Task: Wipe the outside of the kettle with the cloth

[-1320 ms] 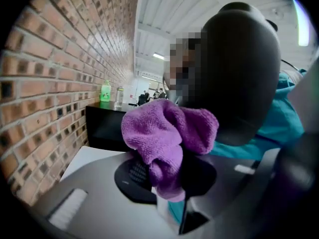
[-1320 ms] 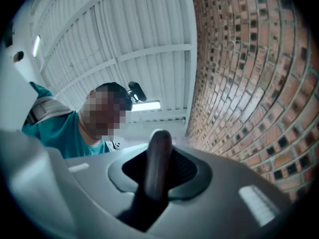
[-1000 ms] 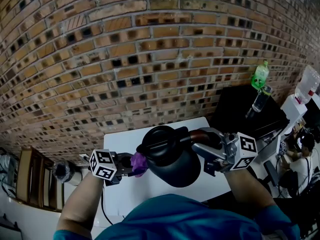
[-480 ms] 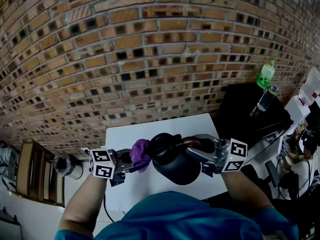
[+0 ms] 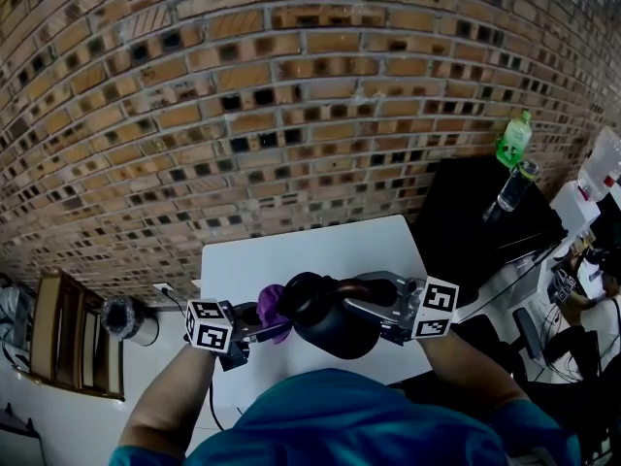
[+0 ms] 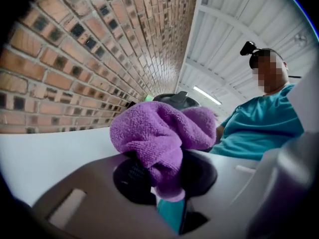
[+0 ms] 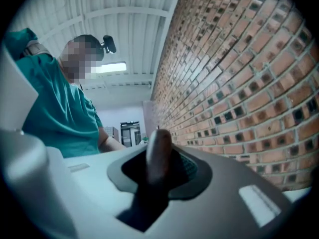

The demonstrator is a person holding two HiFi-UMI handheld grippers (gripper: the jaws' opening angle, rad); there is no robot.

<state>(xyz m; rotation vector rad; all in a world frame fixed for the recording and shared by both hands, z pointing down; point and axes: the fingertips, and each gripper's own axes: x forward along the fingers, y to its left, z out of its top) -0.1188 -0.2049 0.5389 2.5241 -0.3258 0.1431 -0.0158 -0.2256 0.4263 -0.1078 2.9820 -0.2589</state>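
Over the table (image 5: 320,246), we find the kettle (image 5: 335,330) lowered. The right hand-held gripper (image 5: 369,301) clamps its handle (image 7: 158,153). The left hand-held gripper (image 5: 258,326) holds the cloth (image 5: 272,304) against it, so wiping continues.

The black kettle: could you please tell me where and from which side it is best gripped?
Probably by its curved brown handle, from the right in the head view: it juts out that way and is slim, while the round black kettle body is too wide. The right claw is shut on it; the left claw holds a purple cloth opposite.
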